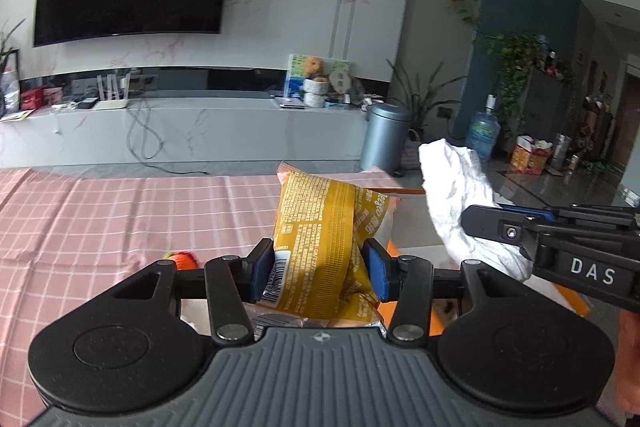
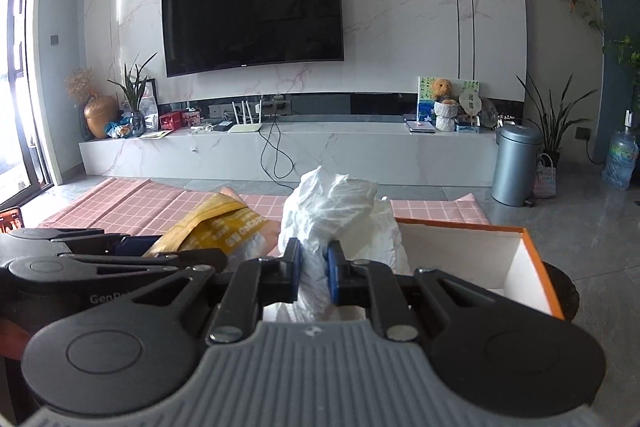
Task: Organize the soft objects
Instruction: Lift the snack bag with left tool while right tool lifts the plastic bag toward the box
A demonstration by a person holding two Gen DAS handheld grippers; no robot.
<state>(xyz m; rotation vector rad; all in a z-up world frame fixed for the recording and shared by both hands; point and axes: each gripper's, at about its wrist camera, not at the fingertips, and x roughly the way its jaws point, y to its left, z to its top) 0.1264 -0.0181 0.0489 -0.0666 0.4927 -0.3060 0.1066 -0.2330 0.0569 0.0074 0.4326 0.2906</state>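
Two grips: left gripper [image 1: 320, 269] fingers clamp yellow snack packet [image 1: 320, 227]; right gripper [image 2: 314, 277], "DAS", pinches white cloth [image 2: 340, 215].

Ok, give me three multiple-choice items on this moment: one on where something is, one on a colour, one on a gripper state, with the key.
1. Where is the orange-edged box relative to the crumpled white bag?
A. To its right
B. To its left
C. On top of it

2. What colour is the snack packet held by the left gripper?
A. Green
B. Yellow
C. Purple

3. What state is the right gripper in?
A. Open and empty
B. Shut on a red toy
C. Shut on the white bag

Key: 1 A, the right wrist view shows the box's white inside right of the bag. 2 B, the printed wrapper is mustard yellow. 3 C, both blue pads pinch the white plastic.
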